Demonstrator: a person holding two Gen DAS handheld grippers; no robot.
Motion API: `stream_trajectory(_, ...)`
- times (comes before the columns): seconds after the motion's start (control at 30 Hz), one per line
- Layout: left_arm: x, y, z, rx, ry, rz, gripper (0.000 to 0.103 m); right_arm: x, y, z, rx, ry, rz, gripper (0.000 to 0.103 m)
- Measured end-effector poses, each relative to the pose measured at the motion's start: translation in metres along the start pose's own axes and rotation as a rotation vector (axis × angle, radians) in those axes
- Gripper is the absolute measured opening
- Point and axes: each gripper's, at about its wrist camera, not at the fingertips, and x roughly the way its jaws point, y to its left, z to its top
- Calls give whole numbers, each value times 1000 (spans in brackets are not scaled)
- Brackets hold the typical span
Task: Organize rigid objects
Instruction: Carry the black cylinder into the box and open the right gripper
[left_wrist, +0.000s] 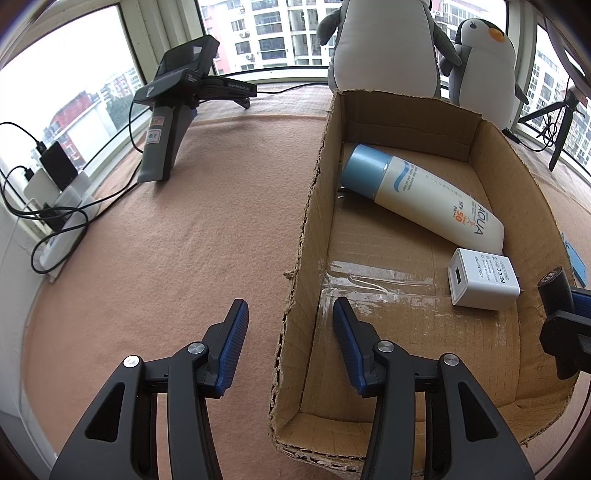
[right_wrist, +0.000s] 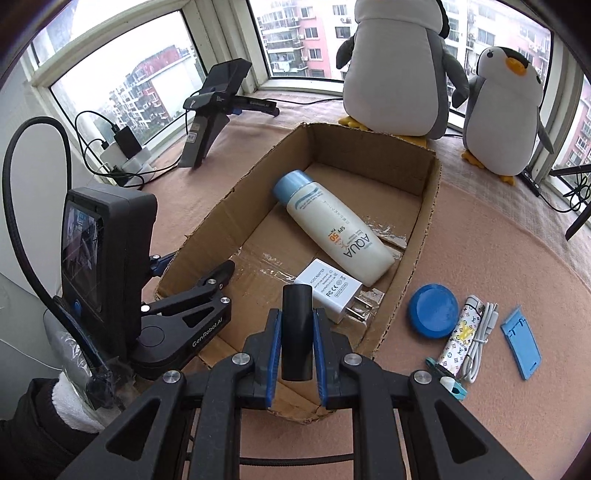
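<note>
An open cardboard box (left_wrist: 310, 221) (right_wrist: 424, 229) lies on the pink cloth. Inside it lie a white sunscreen bottle with a blue cap (left_wrist: 424, 195) (right_wrist: 336, 229) and a white USB adapter (left_wrist: 482, 280) (right_wrist: 332, 288). My right gripper (right_wrist: 297, 332) is shut on a black cylinder (right_wrist: 296, 332) and holds it over the box's near end; it shows at the right edge of the left wrist view (left_wrist: 554, 291). My left gripper (left_wrist: 290, 325) is open and empty, straddling the box's left wall; it shows in the right wrist view (right_wrist: 221, 273).
Right of the box lie a blue round lid (right_wrist: 434, 310), a patterned stick (right_wrist: 461, 332), a white cable (right_wrist: 480, 332), a blue clip (right_wrist: 447, 380) and a blue stand (right_wrist: 521, 343). Two plush penguins (right_wrist: 395, 66) stand at the window. A spare gripper (left_wrist: 173, 110) and chargers (left_wrist: 55, 184) sit left.
</note>
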Motion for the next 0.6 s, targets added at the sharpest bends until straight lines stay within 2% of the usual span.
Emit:
stream_trajectory(0.33, 0, 0, 0, 0, 0, -1, 47, 3, 4, -2, -3, 5, 7, 18)
stream_trajectory(0.43, 0, 0, 0, 0, -1, -1, 47, 1, 4, -1, -2, -5, -2, 41)
stream_trajectory(0.47, 0, 0, 0, 0, 0, -1, 47, -1, 3, -1, -2, -14, -9, 51)
stream_trajectory(0.6, 0, 0, 0, 1, -1, -1, 47, -3, 4, -1, -7, -26, -42, 54)
